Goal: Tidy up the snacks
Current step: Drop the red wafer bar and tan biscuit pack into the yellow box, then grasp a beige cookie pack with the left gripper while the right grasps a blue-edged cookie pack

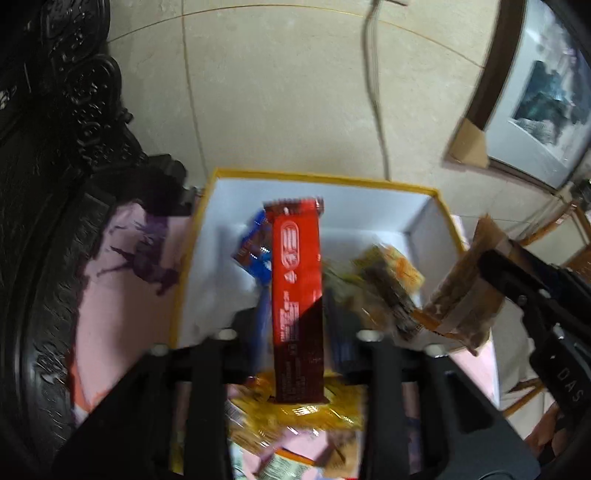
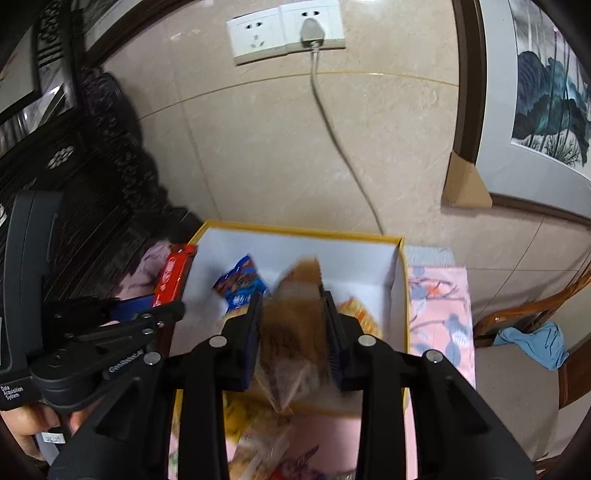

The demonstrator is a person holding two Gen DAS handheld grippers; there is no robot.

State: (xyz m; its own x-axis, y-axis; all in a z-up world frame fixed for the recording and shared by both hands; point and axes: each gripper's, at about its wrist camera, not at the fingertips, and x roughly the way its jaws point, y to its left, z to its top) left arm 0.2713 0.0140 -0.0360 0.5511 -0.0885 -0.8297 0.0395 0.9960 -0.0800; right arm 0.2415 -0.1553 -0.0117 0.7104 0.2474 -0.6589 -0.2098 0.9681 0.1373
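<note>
My left gripper (image 1: 297, 334) is shut on a long red and dark brown snack bar (image 1: 297, 291), held over the near edge of a yellow-rimmed white box (image 1: 332, 201). A blue packet (image 1: 255, 247) and an orange packet (image 1: 391, 273) lie in the box. My right gripper (image 2: 291, 325) is shut on a brown snack packet (image 2: 291, 321) above the box (image 2: 400, 295); this packet shows at the right of the left wrist view (image 1: 461, 295). The blue packet (image 2: 240, 284) lies inside. The red bar (image 2: 171, 277) shows at the box's left.
More snack packets (image 1: 295, 421) lie on a pink patterned cloth (image 2: 439, 306) in front of the box. Dark carved furniture (image 1: 55, 184) stands at the left. A tiled wall with sockets (image 2: 284, 29), a cable and a framed painting (image 2: 546, 92) is behind. A chair (image 2: 517, 362) stands at the right.
</note>
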